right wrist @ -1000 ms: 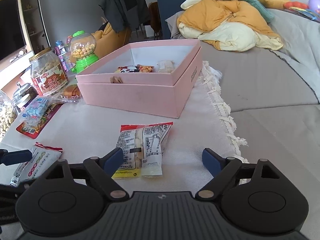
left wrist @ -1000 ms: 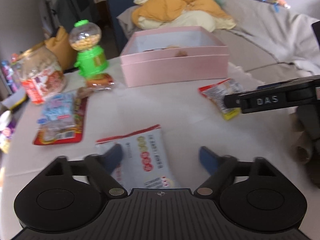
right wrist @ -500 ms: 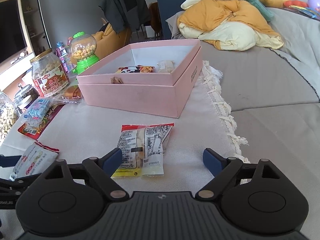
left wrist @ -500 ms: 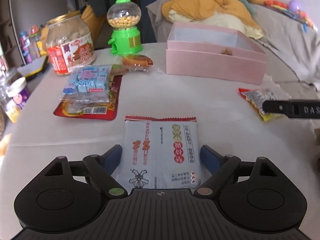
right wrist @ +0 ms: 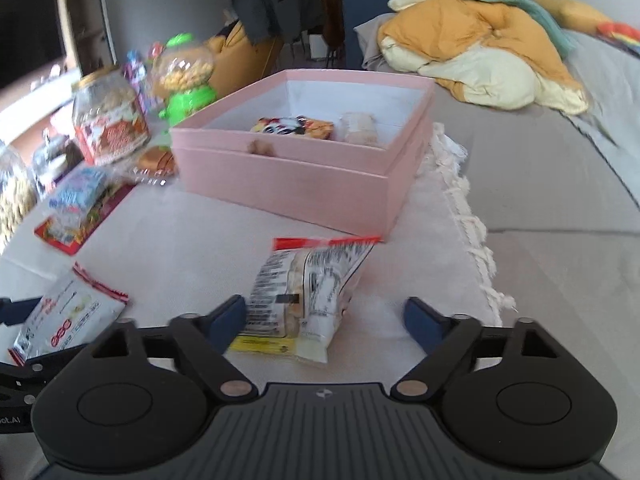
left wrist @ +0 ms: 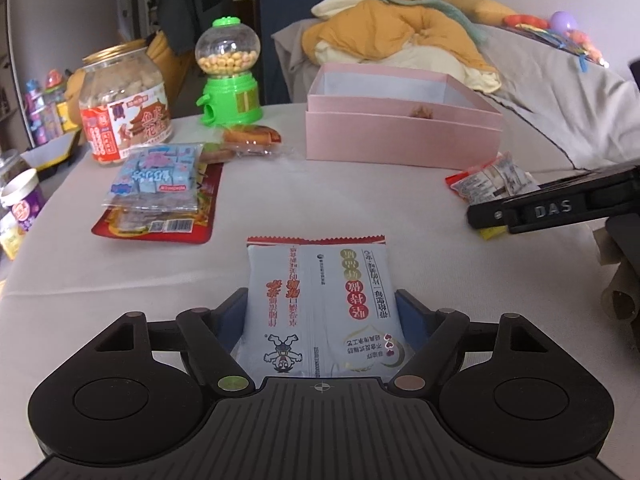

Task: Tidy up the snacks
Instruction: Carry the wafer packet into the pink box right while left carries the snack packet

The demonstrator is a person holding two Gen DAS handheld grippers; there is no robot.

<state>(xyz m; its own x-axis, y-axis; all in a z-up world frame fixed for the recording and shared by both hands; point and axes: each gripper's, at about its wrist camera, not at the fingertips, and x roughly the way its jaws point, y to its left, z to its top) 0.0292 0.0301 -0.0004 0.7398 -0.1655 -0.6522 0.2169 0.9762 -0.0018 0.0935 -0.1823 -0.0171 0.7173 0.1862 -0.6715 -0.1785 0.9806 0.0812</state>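
Two hand-held grippers work a cloth-covered tabletop (left wrist: 360, 208) strewn with snacks. The left hand-held gripper (left wrist: 320, 320) is clenched on a pale blue snack packet (left wrist: 320, 300), its blue fingers pressing both long edges. The right hand-held gripper (right wrist: 326, 316) has just been closing, but its jaws are not yet clamped: the left finger touches a red-topped clear packet (right wrist: 304, 292), the right finger stands apart. That lopsided contact could shove the packet sideways rather than pinch it. The slick blue packet may also buckle or slip as it lifts. The open pink box (right wrist: 304, 184), already holding a few snacks, sits just beyond with bare cloth before it. The fringed cloth edge (right wrist: 476, 240) near the right gripper leaves little margin there.
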